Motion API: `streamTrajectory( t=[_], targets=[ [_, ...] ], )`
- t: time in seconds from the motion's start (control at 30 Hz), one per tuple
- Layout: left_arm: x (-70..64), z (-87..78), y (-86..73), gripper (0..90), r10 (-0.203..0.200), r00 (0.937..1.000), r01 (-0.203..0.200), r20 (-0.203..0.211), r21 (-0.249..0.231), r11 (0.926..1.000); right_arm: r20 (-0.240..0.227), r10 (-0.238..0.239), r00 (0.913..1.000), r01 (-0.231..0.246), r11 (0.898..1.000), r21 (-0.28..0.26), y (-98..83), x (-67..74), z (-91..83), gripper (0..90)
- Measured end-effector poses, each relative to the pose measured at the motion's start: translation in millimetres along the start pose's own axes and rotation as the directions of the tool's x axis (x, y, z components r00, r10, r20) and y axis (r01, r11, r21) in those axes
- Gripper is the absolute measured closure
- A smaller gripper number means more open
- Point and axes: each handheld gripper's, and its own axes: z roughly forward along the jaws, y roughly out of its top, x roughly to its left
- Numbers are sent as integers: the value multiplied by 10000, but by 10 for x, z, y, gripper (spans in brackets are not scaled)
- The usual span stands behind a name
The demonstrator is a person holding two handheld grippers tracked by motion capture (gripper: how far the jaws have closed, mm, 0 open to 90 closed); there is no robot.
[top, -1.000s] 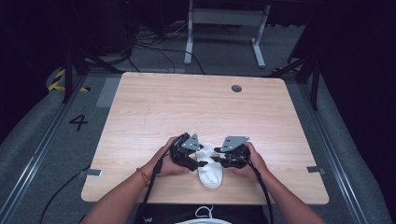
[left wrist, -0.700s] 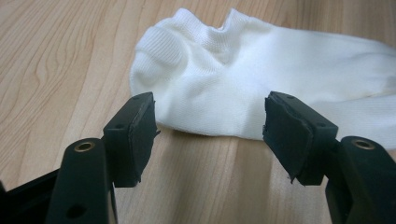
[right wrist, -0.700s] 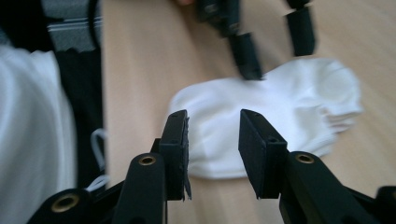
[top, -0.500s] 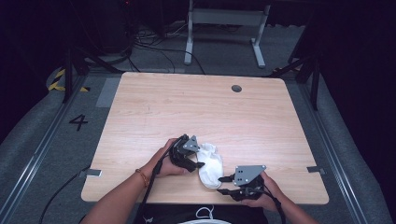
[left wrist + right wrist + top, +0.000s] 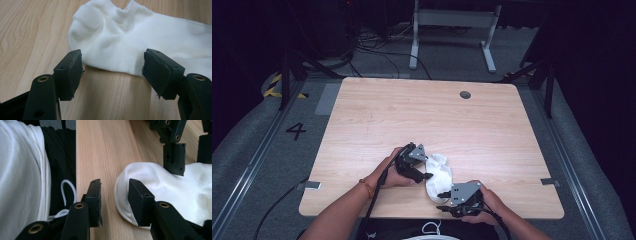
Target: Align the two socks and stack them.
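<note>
Basically no bins; white sock (image 5: 439,172) flat on table (image 5: 422,120), prob. empty.

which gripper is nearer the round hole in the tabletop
Left. The left gripper sits mid-table beside the white sock, closer to the hole. The right gripper is down by the near table edge, farther off.

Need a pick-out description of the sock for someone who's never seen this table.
Find the light wooden table, then its near edge, where two hands hold black grippers. The sock lies flat between the left gripper and the right gripper. It is a white ankle sock, the one soft, pale thing on the wood.
</note>
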Motion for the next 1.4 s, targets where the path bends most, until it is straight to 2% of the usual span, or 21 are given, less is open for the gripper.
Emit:
streamTrajectory(
  t=[0.13,0.3,0.37,0.53,0.6,0.63,0.7,0.77,0.83,0.87,0.9,0.97,1.07,1.17,1.23,1.27,1.3,1.33,1.37,1.4],
  targets=[
    [13,8,5,316,-90,9999,90,49,-4,10000,-101,4,9999,-1,9994,333,-39,-17,82,646],
    [10,10,17,295,-82,9999,83,-73,83,9999,-79,111,9999,-110,9998,181,-68,-43,94,715],
    [25,7,28,282,35,10000,-34,-60,210,9998,1,155,9999,-155,9998,160,-78,-50,93,762],
    [30,7,32,275,-132,9999,133,-44,220,9997,65,18,10000,-19,9998,197,-74,-61,97,795],
    [52,6,42,272,-885,9959,890,183,-307,9956,52,5,10000,-6,9999,169,-77,-69,99,818],
    [54,3,56,262,-1021,9942,1040,327,-608,9927,46,4,10000,-4,9999,162,-77,-71,99,823],
    [26,14,104,265,-1058,9942,1071,205,-733,9915,79,-120,9999,119,9997,192,-72,-68,100,830],
    [-26,47,151,259,-828,9962,844,254,-718,9938,132,-185,9997,182,9995,241,-64,-60,101,838],
    [-88,105,185,261,-533,9981,546,323,-428,9976,130,-95,9999,92,9997,224,-65,-61,101,841],
    [-88,105,185,257,-533,9981,546,323,-428,9976,130,-95,9999,92,9997,224,-65,-61,101,841],
    [-124,141,196,248,-402,9989,406,258,-145,9991,134,-79,9999,76,9998,209,-68,-60,99,844],
    [-156,174,188,244,-121,9999,121,108,13,9999,131,-80,9999,77,9997,215,-68,-59,99,846],
    [-143,169,183,238,-43,9999,43,-138,-13,10000,180,-122,9998,117,9996,263,-67,-44,90,852],
    [-94,168,198,225,-171,9988,175,-455,82,9998,22,-143,9999,142,9996,247,-70,-40,82,855],
    [-39,159,217,226,-365,9951,372,-915,60,9993,-1,-130,9999,130,9996,256,-67,-39,82,855],
    [12,151,220,246,-459,9901,460,-1325,-25,9989,-55,-154,9999,156,9995,279,-63,-37,82,856],
    [61,146,220,273,-688,9855,685,-1551,-74,9976,-111,-153,9998,156,9995,283,-61,-29,82,856],
    [122,133,222,246,-935,9848,918,-1461,-189,9956,-96,-128,9999,131,9994,311,-59,-25,80,856],
    [167,118,223,250,-1289,9817,1236,-1402,-458,9913,-99,-109,9999,112,9995,310,-59,-27,81,855],
    [198,99,241,269,-1482,9789,1387,-1406,-758,9874,-118,-81,9999,85,9995,292,-61,-30,81,855]
  ],
)
